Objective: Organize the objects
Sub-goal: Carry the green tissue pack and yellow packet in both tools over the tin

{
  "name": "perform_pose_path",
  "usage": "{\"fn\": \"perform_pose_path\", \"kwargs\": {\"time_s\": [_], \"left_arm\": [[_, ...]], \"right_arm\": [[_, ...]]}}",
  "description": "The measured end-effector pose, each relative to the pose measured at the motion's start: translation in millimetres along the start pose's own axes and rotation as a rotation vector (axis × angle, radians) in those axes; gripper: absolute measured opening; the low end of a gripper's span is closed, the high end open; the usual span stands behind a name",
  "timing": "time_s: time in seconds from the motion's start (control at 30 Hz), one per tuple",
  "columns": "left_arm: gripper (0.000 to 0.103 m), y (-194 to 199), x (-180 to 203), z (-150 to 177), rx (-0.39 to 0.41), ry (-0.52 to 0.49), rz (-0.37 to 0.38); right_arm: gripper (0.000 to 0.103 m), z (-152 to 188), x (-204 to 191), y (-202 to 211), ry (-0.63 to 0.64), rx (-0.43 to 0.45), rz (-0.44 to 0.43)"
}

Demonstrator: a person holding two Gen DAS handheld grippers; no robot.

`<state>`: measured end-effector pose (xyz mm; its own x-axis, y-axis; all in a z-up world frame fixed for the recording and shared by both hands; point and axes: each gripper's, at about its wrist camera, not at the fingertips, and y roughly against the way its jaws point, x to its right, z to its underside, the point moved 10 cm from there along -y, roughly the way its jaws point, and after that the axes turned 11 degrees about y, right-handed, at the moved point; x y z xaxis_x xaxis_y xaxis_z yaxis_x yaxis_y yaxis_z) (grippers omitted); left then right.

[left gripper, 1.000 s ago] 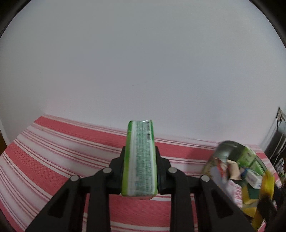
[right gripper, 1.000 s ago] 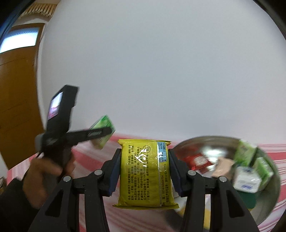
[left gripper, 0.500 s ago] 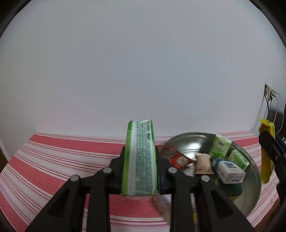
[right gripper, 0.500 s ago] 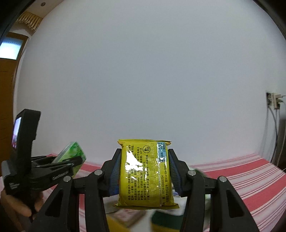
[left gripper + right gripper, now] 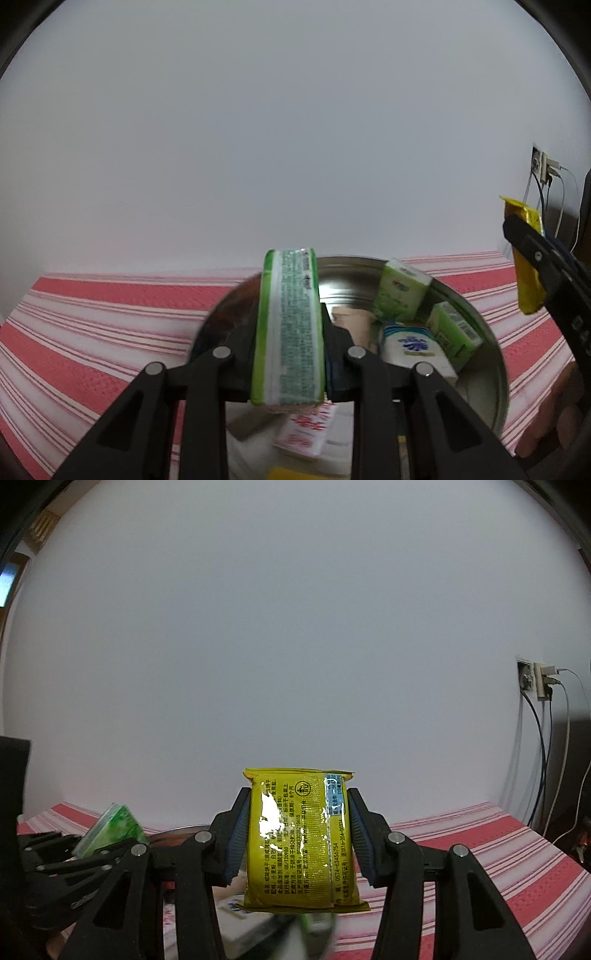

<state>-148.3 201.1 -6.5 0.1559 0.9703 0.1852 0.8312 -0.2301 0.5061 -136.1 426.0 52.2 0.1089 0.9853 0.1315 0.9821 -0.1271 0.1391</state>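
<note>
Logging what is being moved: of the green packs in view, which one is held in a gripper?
The green pack standing on edge in the left gripper; the other two green packs lie in the metal bowl.

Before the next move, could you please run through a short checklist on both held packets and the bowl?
1. Left hand-held gripper clamped on green packet: ok.
2. Right hand-held gripper clamped on yellow packet: ok.
3. Green packet over metal bowl: ok.
4. Free room among the packets in the bowl: cannot tell.
5. The two hand-held grippers apart from each other: ok.
6. Yellow packet over the bowl: cannot tell.
</note>
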Motion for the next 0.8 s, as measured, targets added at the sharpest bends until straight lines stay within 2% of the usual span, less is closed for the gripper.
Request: {"fn": "perform_pose_path", "kwargs": {"time_s": [0.17,0.33,0.47,0.67,0.8], "left_arm": [[0.025,-1.0,13.2,8.4,-0.011,-0.044,-0.013],[0.025,-1.2,12.3,11.3,-0.020,-0.053,-0.024],[0.025,0.2,11.0,11.9,-0.019,-0.051,-0.026],[0.025,2.0,3.9,15.8,-0.045,-0.047,-0.024],[0.025,0.6,0.4,17.1,-0.054,-0.044,-0.031]], "right_arm": [[0.052,6.3,6.4,-9.8,-0.069,-0.042,-0.026],[0.052,7.8,-19.3,-16.4,-0.051,-0.076,-0.093],[0.052,7.1,-36.3,-18.5,-0.016,-0.101,-0.110],[0.053,-4.5,-58.5,-23.5,-0.049,-0.125,-0.182],[0.052,-19.7,-87.8,-39.1,0.055,-0.165,-0.217]]}}
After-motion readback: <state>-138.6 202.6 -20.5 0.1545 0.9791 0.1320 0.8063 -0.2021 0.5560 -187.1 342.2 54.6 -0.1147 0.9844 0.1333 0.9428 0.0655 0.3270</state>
